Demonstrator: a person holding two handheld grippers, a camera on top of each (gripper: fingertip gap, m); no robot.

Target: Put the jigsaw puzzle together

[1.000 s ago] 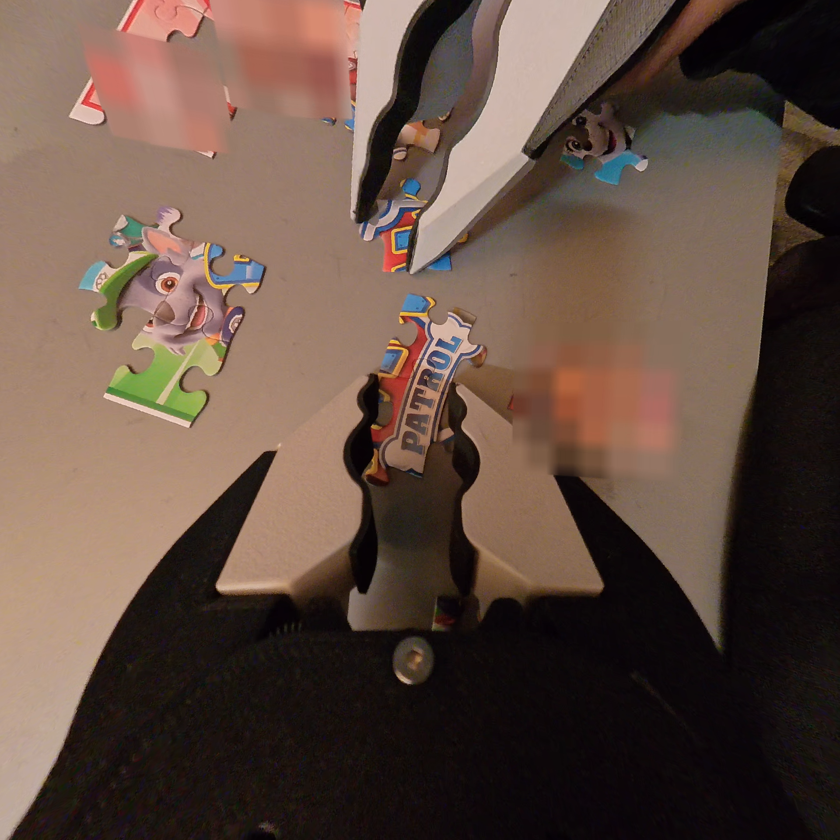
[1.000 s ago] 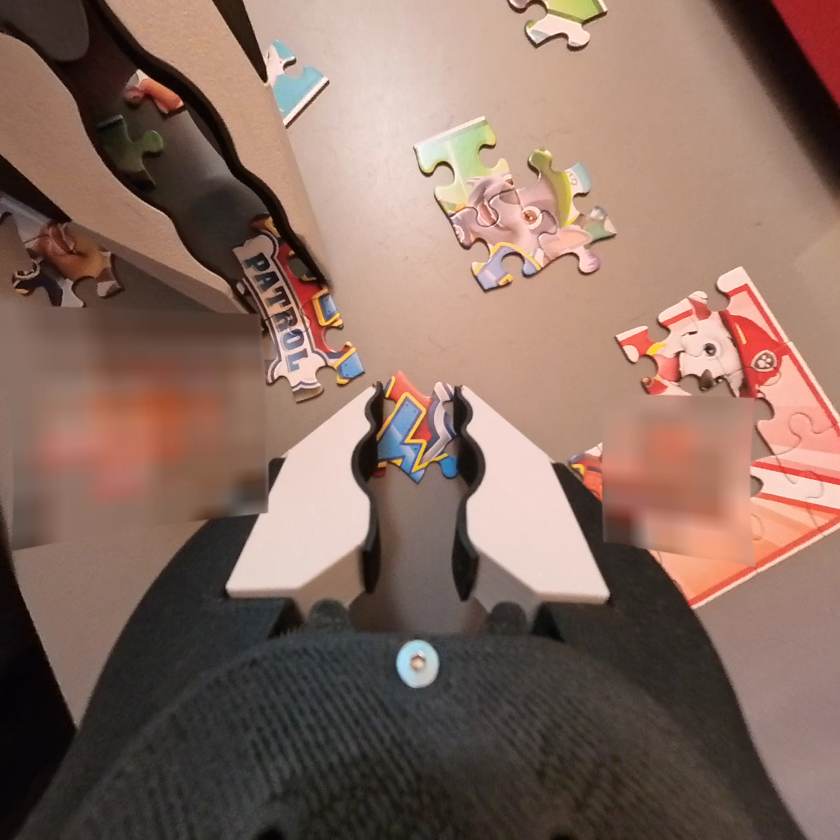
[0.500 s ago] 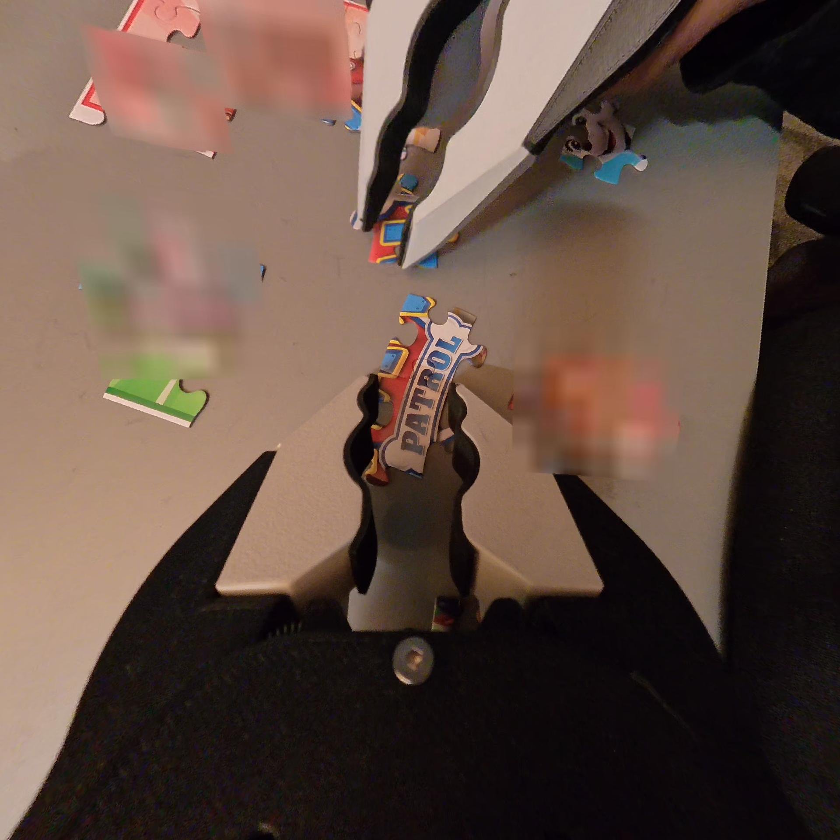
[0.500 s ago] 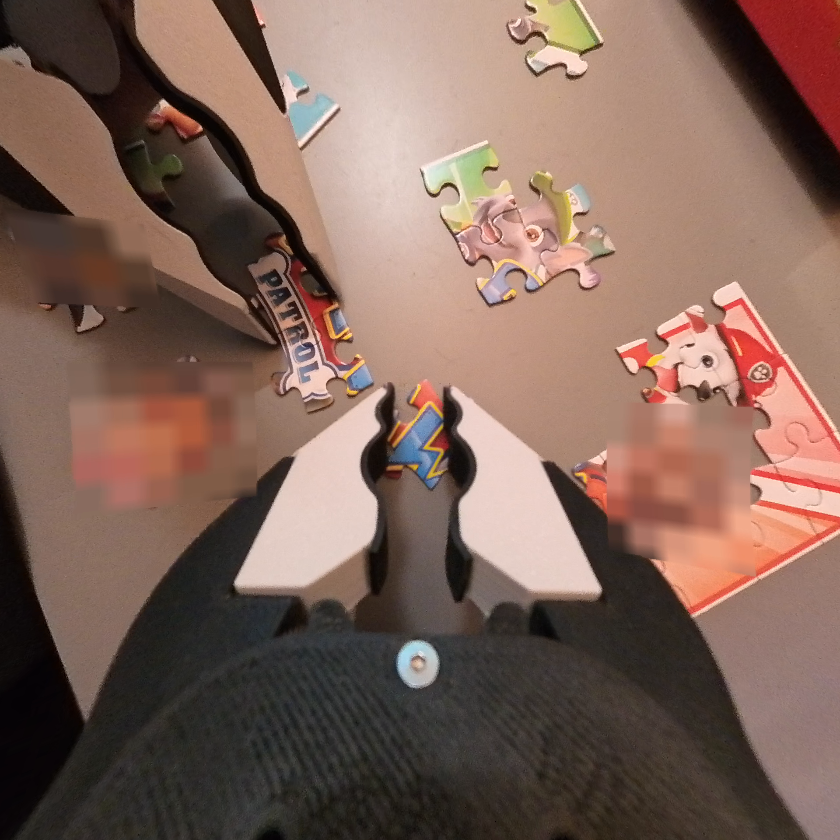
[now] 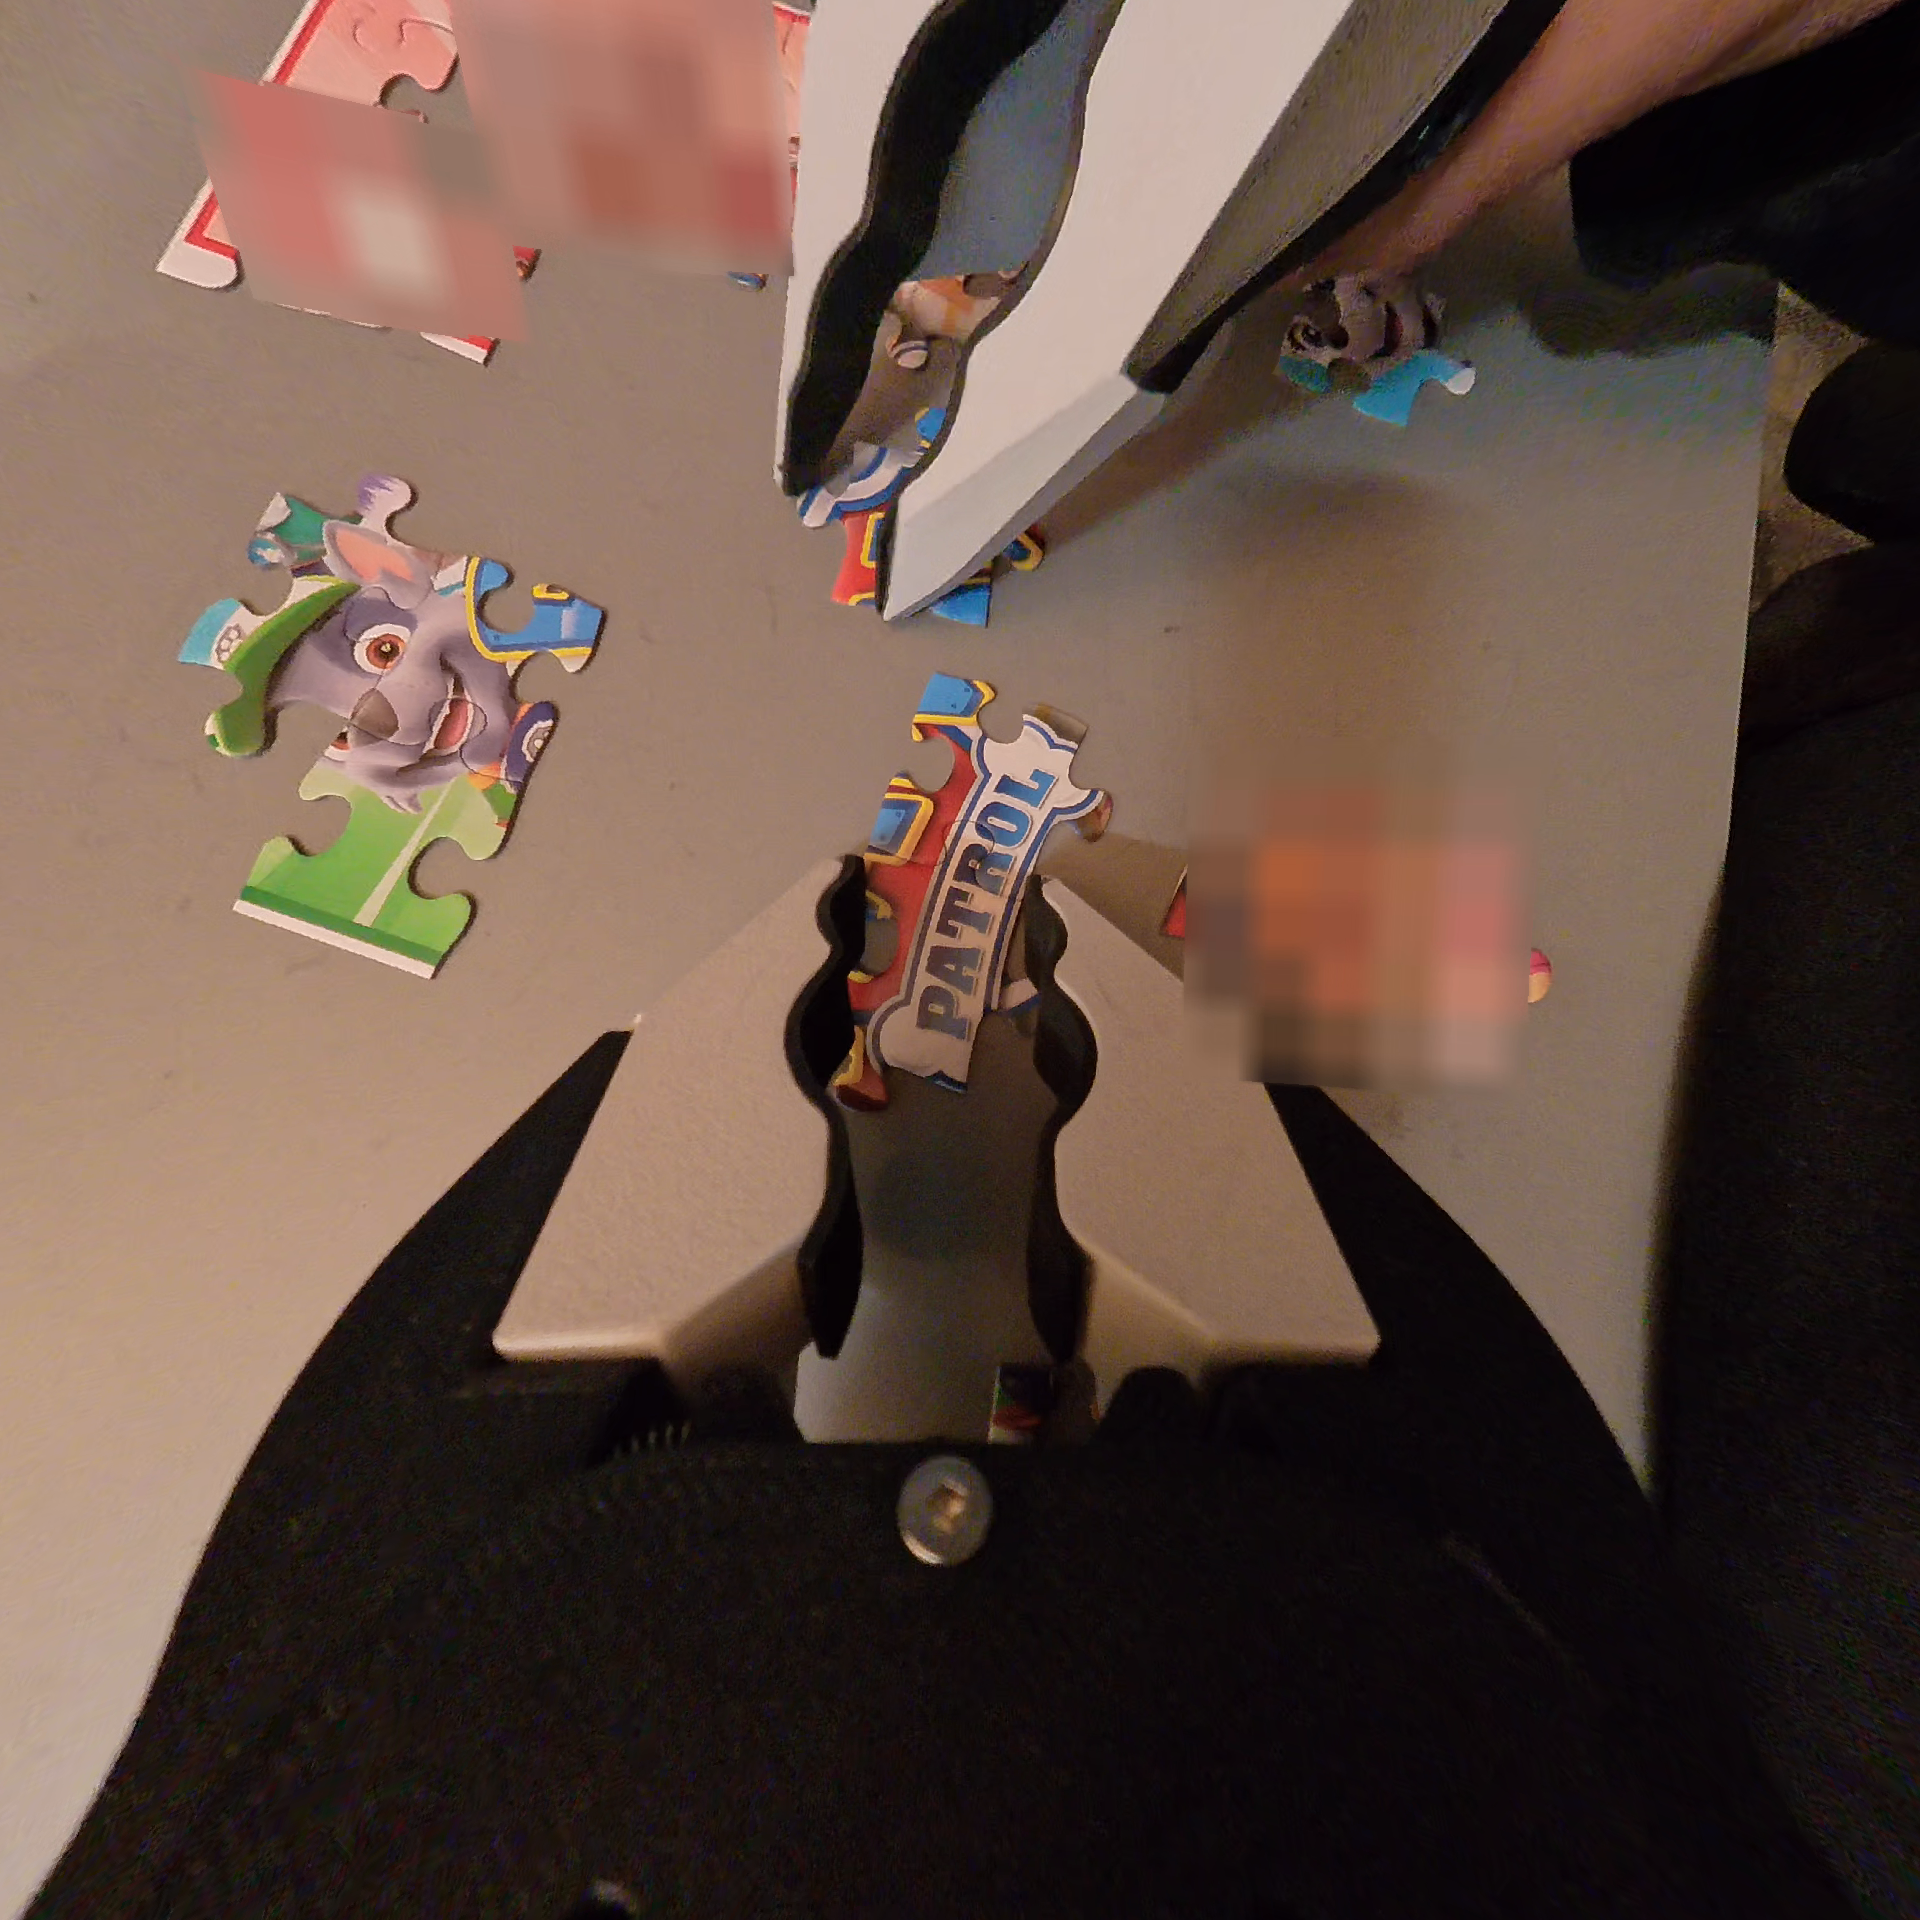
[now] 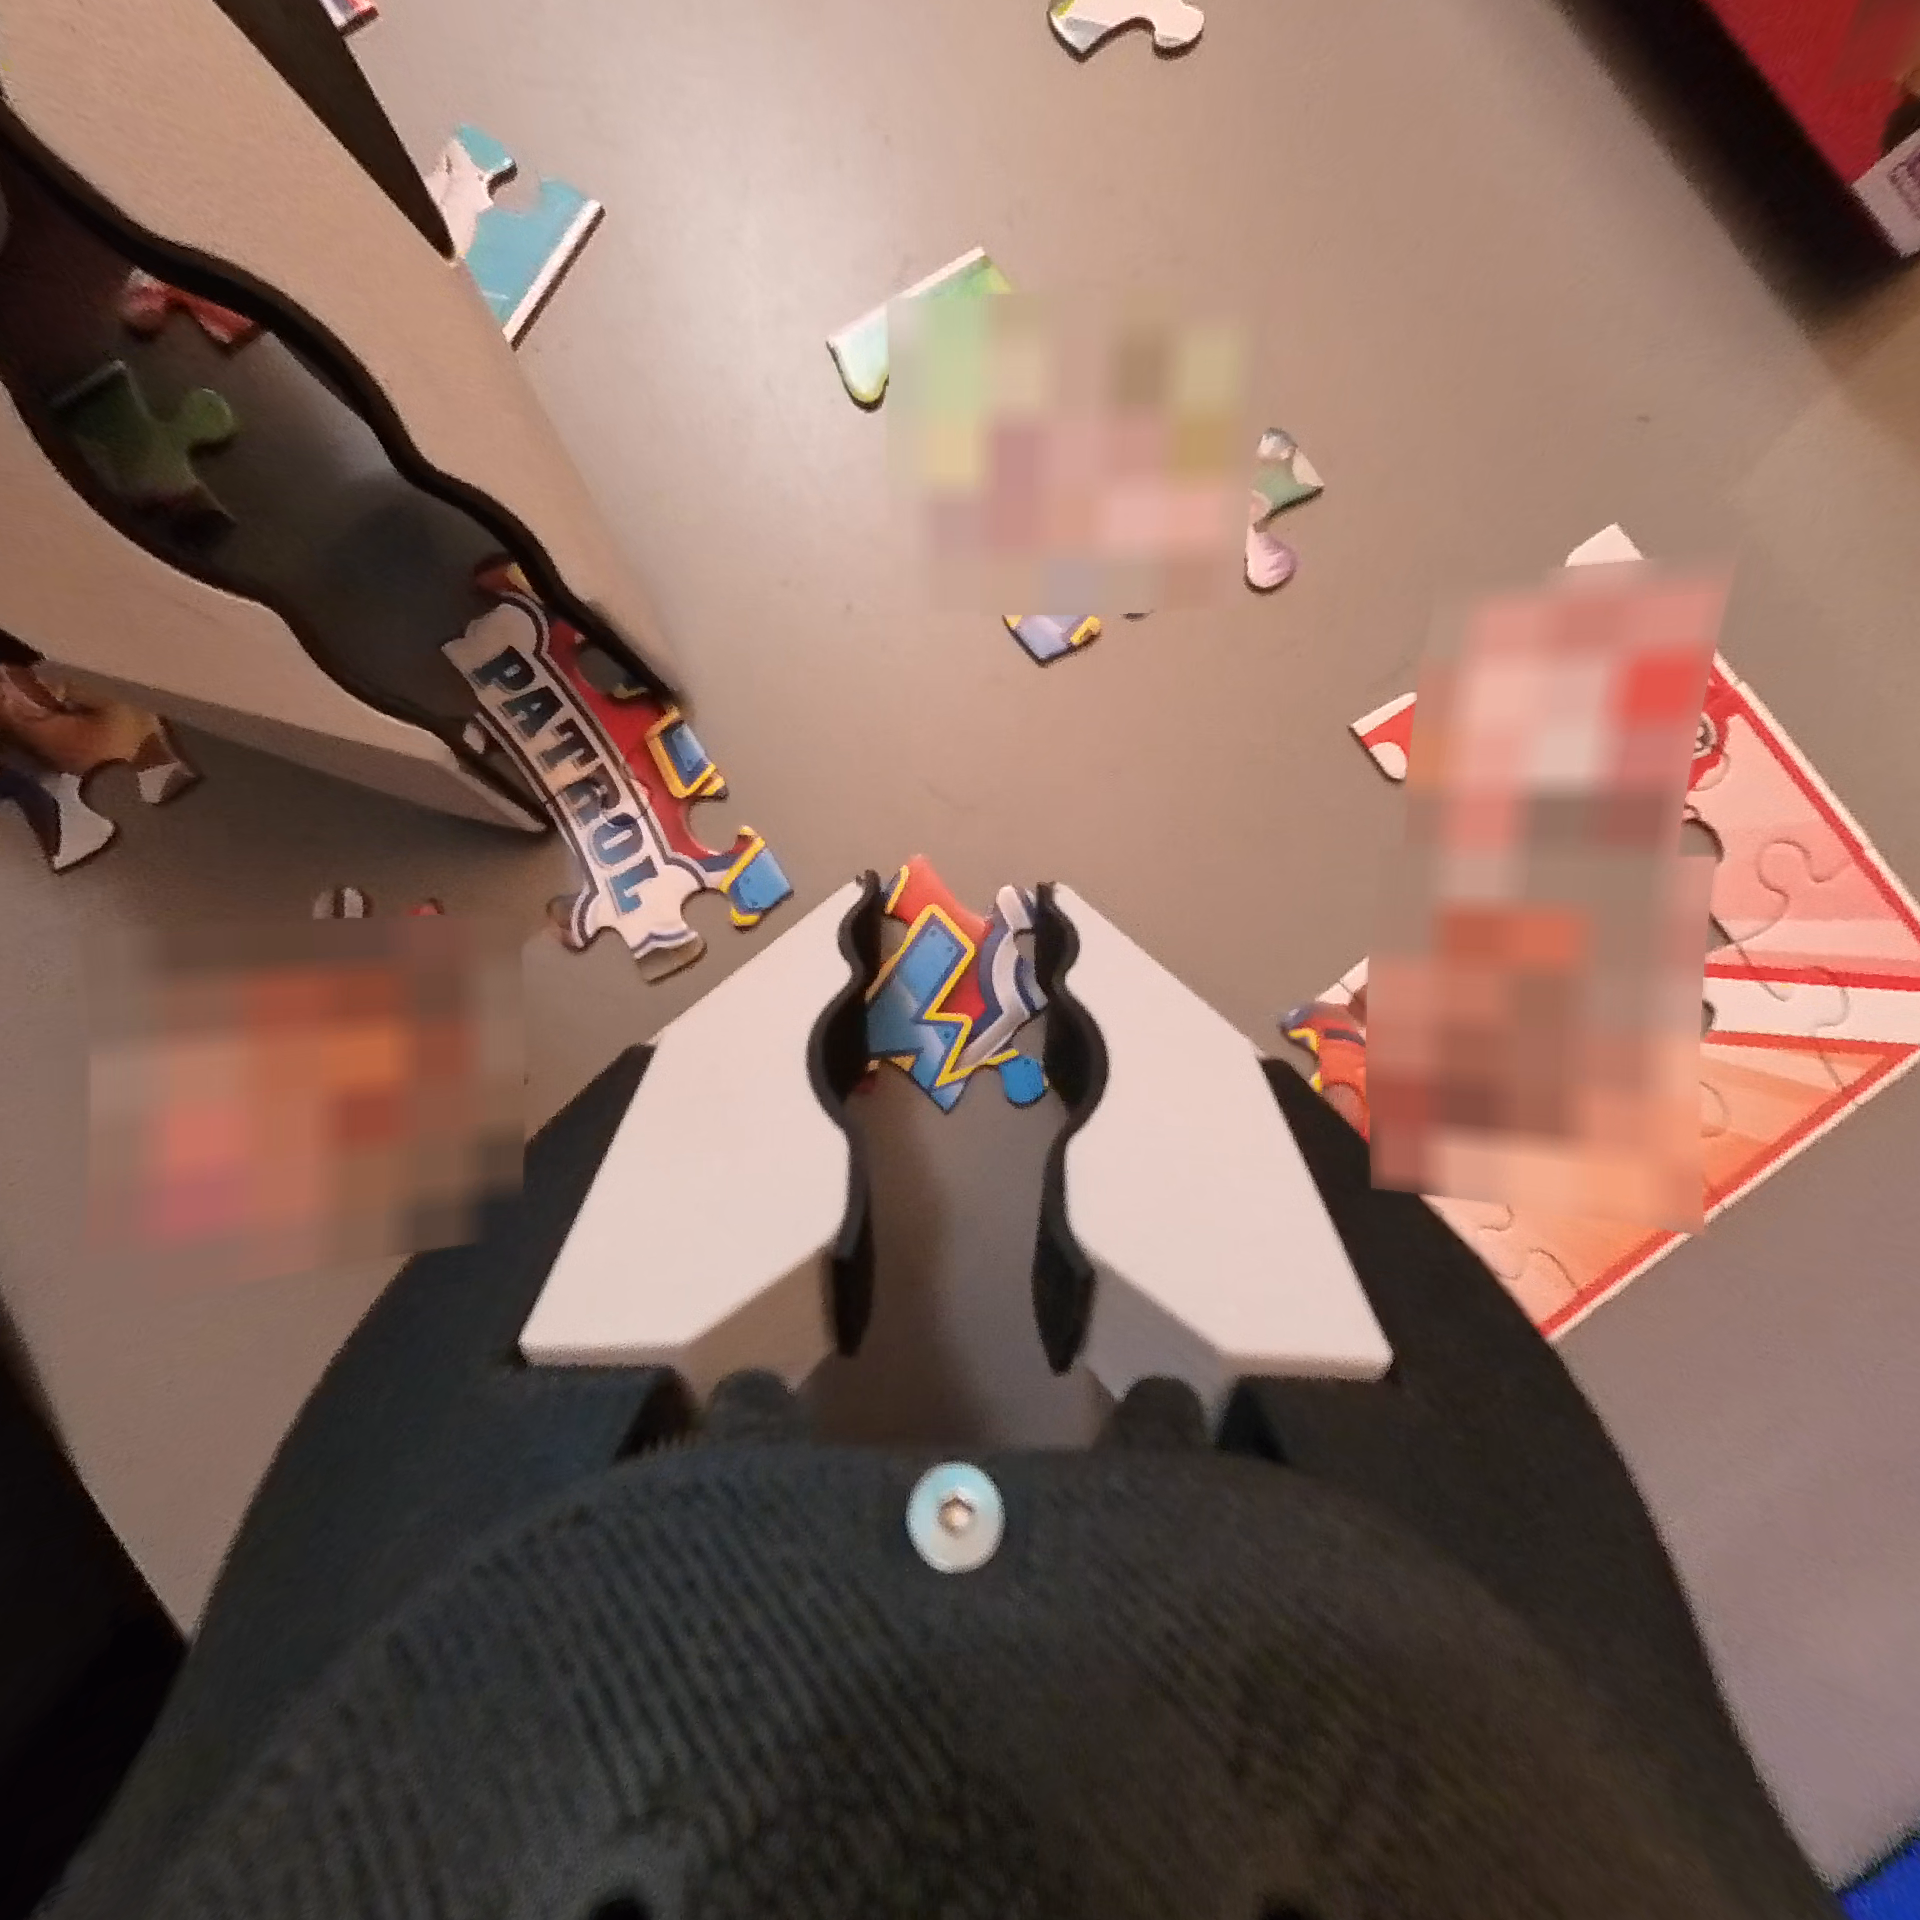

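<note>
My left gripper (image 5: 940,873) is shut on two joined puzzle pieces with a white lettered banner on red (image 5: 987,831) and holds them tilted low over the grey table (image 5: 675,520). The right wrist view shows them sticking out of its fingertips (image 6: 623,862). My right gripper (image 6: 954,888) stands tip-down on the table just beyond, jaws apart. A red, blue and yellow piece (image 6: 935,997) lies flat between its pads. In the left wrist view that piece (image 5: 857,561) pokes out on both sides of the right gripper's fingers (image 5: 935,561).
A joined cluster with a grey dog (image 5: 384,717) lies to the left. A pink and red assembled section (image 6: 1818,935) lies at the table's far side. Loose pieces (image 5: 1382,364) (image 6: 520,229) lie around. A red box (image 6: 1849,83) stands beyond. The table edge (image 5: 1714,831) is near. Across from one pair of fingers to the other is roughly 7 centimetres.
My right gripper's jaws narrowed around the red and blue piece, then widened again; the piece lies flat between them. The left gripper and its banner pieces have not moved.
</note>
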